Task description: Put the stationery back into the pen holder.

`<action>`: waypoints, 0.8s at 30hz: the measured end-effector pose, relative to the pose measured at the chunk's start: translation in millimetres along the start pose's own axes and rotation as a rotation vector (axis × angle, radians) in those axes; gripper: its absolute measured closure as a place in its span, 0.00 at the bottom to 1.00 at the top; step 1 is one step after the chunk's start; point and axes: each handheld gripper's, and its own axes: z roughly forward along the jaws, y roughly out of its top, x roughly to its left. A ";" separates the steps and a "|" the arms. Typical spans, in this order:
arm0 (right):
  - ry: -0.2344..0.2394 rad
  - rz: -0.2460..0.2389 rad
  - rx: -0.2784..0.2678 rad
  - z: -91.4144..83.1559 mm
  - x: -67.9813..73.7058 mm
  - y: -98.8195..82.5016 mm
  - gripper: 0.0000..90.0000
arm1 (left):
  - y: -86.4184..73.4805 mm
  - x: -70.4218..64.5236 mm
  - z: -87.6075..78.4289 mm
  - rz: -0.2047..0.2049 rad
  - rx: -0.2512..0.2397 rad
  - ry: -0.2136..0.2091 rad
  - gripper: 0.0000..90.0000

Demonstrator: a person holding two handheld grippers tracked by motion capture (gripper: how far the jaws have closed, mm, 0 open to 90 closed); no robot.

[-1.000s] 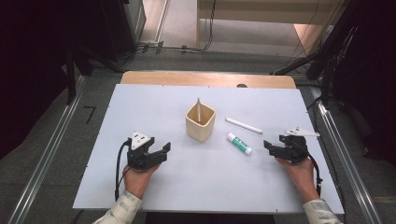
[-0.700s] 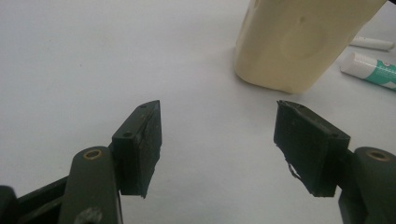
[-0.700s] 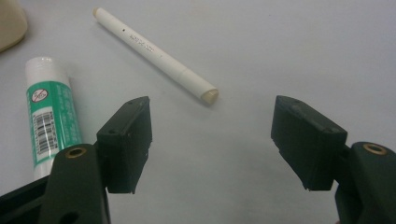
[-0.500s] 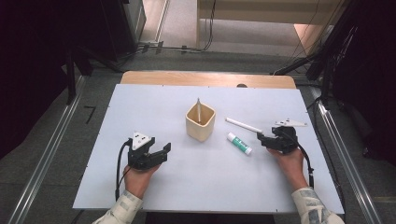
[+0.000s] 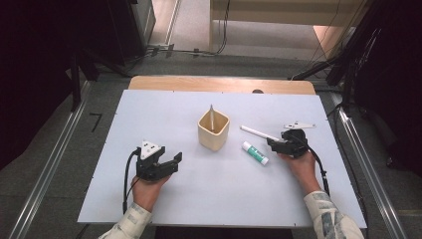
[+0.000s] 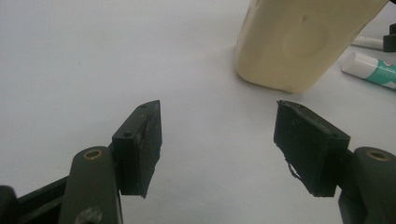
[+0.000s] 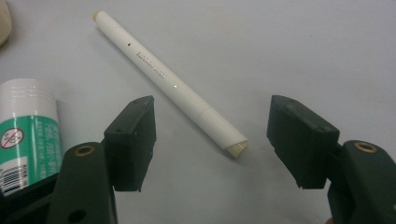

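Right tool (image 5: pixel 275 144), advanced from the frame's right edge toward centre-right, jaws part-open and lately narrowing around but not touching white pen (image 7: pixel 170 85) on counter (image 5: pixel 149 109); grasp imminent; left tool (image 5: pixel 169 162) idle, open, empty.

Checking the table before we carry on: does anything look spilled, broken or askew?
Nothing stands out. The cup stands upright; the white pen and glue stick lie flat on the table, intact.
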 end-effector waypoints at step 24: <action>0.007 -0.056 0.007 17.8 8.1 8.1 0.41 | 0.6 0.1 1.1 -0.002 0.005 -0.006 0.37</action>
